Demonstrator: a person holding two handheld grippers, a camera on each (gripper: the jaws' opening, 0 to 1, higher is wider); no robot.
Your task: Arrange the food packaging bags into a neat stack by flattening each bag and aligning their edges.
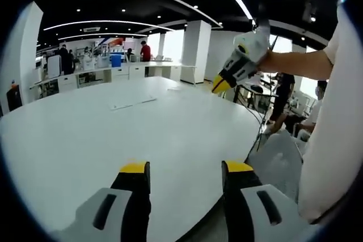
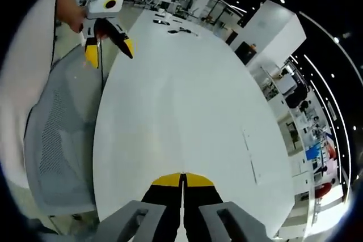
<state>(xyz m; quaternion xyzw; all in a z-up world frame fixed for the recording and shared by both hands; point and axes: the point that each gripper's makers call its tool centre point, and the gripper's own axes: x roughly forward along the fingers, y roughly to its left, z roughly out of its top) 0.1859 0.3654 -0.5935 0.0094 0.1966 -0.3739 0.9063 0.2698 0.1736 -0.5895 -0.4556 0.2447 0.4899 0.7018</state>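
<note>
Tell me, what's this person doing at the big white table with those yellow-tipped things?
A person holds a claw in each hand above a large white table. The left claw is open, its jaws spread apart with nothing between them. The right claw is shut, its jaws pressed together and holding nothing. No food bags can be seen on the table, so no stacking has begun. A grey mesh chair stands at the table's edge.

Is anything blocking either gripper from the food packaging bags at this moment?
That cannot be judged, since no bag can be made out. The left gripper, jaws apart, and the right gripper, jaws together, face the bare white table. Nothing lies on the stretch just ahead of them.
</note>
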